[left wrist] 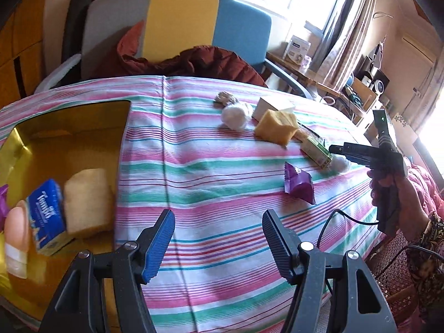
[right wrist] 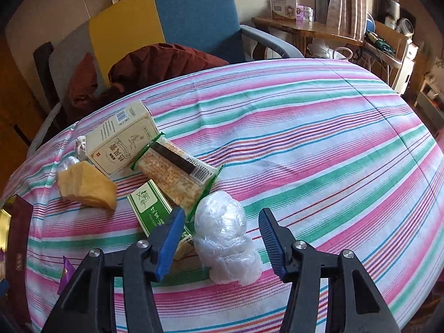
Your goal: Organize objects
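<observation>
On the far left of the striped counter (left wrist: pixel 211 144), a gold box (left wrist: pixel 69 127) already holds a tissue pack (left wrist: pixel 47 213), a pale sponge (left wrist: pixel 88 202) and more. Left gripper (left wrist: pixel 217 238) hovers just right of the box over bare cloth, fingers wide apart, nothing between them. Middle of the counter: a small white ball (left wrist: pixel 234 115), a yellow sponge (left wrist: pixel 274 127), a purple packet (left wrist: pixel 299 186), all loose, not yet sorted. Further right, the right gripper (right wrist: pixel 222 238) is down over a crumpled plastic-wrap bundle (right wrist: pixel 224 236). Bundle sits between the fingers, which are partly open; pads not visibly pressing on it yet, gap on the right side. A green box (right wrist: pixel 151 208) lies just beside the left finger, partly under it, with a cracker pack (right wrist: pixel 177 172) and a cream carton (right wrist: pixel 119 141) behind.

Risks, as I judge: soft wrap could squash or slip out of the grip; left finger could snag the green box and drag it along or pinch it with the bundle.
</observation>
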Demonstrator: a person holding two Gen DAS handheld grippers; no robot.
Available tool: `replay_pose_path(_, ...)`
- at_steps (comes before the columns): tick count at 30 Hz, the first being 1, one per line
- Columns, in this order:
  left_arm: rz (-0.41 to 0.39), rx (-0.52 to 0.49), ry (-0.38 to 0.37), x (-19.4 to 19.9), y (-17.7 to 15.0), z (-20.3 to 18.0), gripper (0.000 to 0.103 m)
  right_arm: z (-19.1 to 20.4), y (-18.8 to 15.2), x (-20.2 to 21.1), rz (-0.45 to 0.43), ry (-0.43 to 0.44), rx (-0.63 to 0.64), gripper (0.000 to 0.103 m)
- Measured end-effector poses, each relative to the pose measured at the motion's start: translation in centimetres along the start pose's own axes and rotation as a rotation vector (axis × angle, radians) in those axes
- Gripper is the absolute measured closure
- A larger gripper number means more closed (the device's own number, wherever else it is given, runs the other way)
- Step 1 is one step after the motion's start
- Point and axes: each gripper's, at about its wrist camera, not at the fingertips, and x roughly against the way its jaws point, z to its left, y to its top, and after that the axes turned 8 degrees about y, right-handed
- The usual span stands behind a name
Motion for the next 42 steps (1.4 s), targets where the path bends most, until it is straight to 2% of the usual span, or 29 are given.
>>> replay_pose_path(5,0.032,-0.034,-0.028,-1.6,0.8,-2.4,0.037,-1.0,0.0,0.2,0.030,-0.028,-0.038,0.046)
replay_pose_path(12,0.065,-0.097,-0.070,-3.5,1.6,-5.6,0.037,0.0,0.1,-0.1,0.044,0.010,-0.016,0.046)
replay_pose_path(20,0.114,-0.122,-0.096,-5.4,2.2,-7.8,0.037,-1.1,-0.1,-0.5,0.075,0.097,-0.114,0.046)
replay_pose_path(27,0.123,-0.149,-0.100,-7.2,3.2,-9.8,0.036,-1.9,-0.2,-0.8,0.105,0.199,-0.205,0.064)
replay_pose_path(30,0.123,-0.167,-0.104,-7.8,3.6,-10.8,0.035,-2.1,-0.6,-1.4,0.136,0.208,-0.228,0.062)
replay_pose_path(36,0.128,-0.226,-0.086,-9.5,3.9,-13.0,0.035,-0.6,-0.7,-1.6,0.138,0.153,-0.152,0.065)
replay_pose_path(42,0.112,-0.292,-0.058,-10.9,3.7,-14.6,0.035,-1.1,-0.4,-0.7,0.093,0.131,-0.163,0.067)
